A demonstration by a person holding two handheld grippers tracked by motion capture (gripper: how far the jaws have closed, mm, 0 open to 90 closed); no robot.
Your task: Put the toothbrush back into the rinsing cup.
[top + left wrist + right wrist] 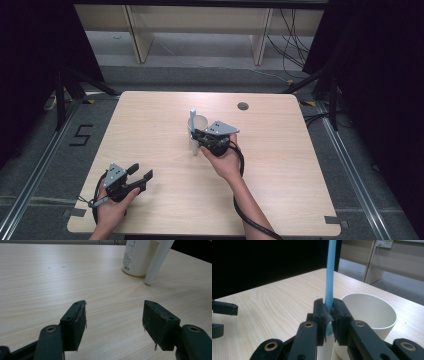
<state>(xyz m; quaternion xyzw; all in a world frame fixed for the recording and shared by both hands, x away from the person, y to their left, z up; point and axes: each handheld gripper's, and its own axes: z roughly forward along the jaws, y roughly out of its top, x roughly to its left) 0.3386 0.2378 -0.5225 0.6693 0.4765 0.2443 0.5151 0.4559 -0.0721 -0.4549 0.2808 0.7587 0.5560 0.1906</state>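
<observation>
A white paper cup (201, 122) stands near the middle of the wooden table (280, 190). Right beside it a slim light blue utensil (193, 131) stands nearly upright, its lower tip on the tabletop. My right gripper (196, 136) is shut on its handle; in the right gripper view the pads (320, 312) clamp the blue handle (330, 272), with the cup (372, 310) just to the right. My left gripper (141, 171) rests open near the front left of the table. In its own view the left gripper (115, 310) holds nothing, and the cup (136, 257) and utensil (156, 262) stand farther off.
A round cable hole (243, 106) sits in the table's far right part. Black stand legs (67, 85) flank the table on the floor, and a "5" mark (81, 135) is taped at the left. Wooden shelving (200, 25) stands beyond.
</observation>
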